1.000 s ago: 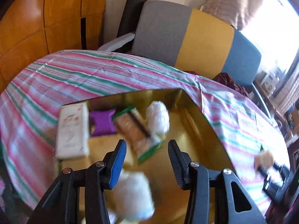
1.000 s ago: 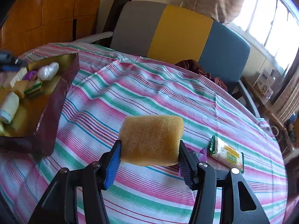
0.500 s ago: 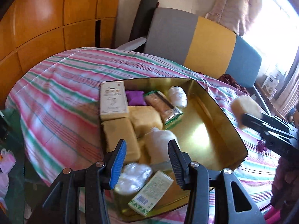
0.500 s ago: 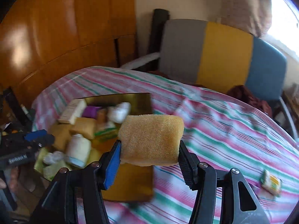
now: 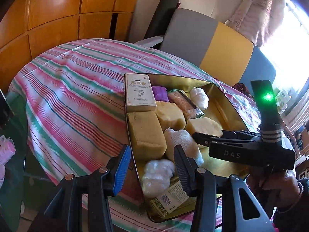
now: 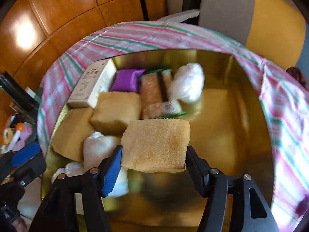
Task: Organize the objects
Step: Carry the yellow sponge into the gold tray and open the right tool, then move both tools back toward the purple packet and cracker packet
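A gold tray (image 5: 227, 104) sits on the striped tablecloth and holds sponges, a cream box (image 5: 139, 91), a purple packet (image 5: 159, 93), a snack bar (image 5: 183, 104) and white wrapped bundles. My right gripper (image 6: 153, 160) is shut on a yellow sponge (image 6: 156, 145) and holds it low over the tray (image 6: 231, 116), beside another sponge (image 6: 115, 112). It also shows in the left wrist view (image 5: 204, 137), reaching in from the right. My left gripper (image 5: 152, 164) is open and empty at the tray's near left edge, above a white bundle (image 5: 157, 174).
The round table (image 5: 67, 96) has a pink and green striped cloth. A grey, yellow and blue chair (image 5: 212, 44) stands behind it. Wooden cabinet panels (image 5: 48, 9) line the left wall. Clutter (image 6: 17, 133) lies off the table's left side.
My right gripper has carried the yellow sponge from above the cloth to low over the tray. My left gripper has drawn back to the tray's near left edge.
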Demonstrator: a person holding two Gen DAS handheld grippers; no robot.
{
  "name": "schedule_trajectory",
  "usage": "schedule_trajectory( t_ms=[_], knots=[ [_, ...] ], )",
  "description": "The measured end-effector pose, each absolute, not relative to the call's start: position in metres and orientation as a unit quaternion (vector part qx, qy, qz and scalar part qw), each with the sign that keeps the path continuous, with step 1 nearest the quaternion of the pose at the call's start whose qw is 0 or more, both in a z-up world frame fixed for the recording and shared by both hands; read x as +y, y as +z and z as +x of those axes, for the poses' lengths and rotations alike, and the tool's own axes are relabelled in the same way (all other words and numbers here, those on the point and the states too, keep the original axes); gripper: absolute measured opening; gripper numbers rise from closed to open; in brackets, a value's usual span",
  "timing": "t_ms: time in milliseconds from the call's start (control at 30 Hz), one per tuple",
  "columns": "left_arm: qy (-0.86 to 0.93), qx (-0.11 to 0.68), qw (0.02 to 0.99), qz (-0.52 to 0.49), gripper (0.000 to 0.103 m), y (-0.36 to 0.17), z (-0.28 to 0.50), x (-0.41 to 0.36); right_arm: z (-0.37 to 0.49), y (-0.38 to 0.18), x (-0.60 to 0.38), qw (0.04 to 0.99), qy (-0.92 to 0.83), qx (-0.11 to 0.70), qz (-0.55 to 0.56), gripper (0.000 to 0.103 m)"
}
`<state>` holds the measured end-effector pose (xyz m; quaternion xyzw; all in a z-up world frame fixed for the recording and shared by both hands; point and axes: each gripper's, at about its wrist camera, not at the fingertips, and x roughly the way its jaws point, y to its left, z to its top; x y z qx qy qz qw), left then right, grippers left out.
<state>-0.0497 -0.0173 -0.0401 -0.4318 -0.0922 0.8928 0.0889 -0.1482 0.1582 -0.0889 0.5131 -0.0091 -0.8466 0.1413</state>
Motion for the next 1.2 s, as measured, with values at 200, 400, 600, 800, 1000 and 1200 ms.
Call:
schedule_trajectory(
  t_ms=[200,400,600,800,1000,1200],
  knots=[
    [0.898,-0.080,0.087,-0.423,0.047,-0.034,-0.047,-0.012,-0.136,-0.075,0.171,0.140,-0.861,-0.037,0.487,0.078],
    [0.905,-0.064,0.091,-0.410,0.047,-0.023,-0.039,-0.005,-0.123,-0.053,0.179,0.137,-0.875,-0.048,0.463,0.086],
    [0.914,-0.038,0.096,-0.393,0.047,-0.010,-0.029,0.007,-0.104,-0.037,0.196,0.130,-0.887,-0.056,0.440,0.087],
    [0.919,-0.018,0.109,-0.378,0.047,0.002,-0.021,0.020,-0.079,-0.023,0.230,0.108,-0.898,-0.065,0.421,0.089],
    [0.918,0.001,0.130,-0.374,0.047,0.008,-0.015,0.040,-0.056,-0.011,0.284,0.062,-0.909,-0.085,0.404,0.091],
    [0.915,0.025,0.158,-0.371,0.047,0.013,-0.010,0.071,-0.033,-0.004,0.353,-0.002,-0.913,-0.101,0.394,0.091]
  ],
)
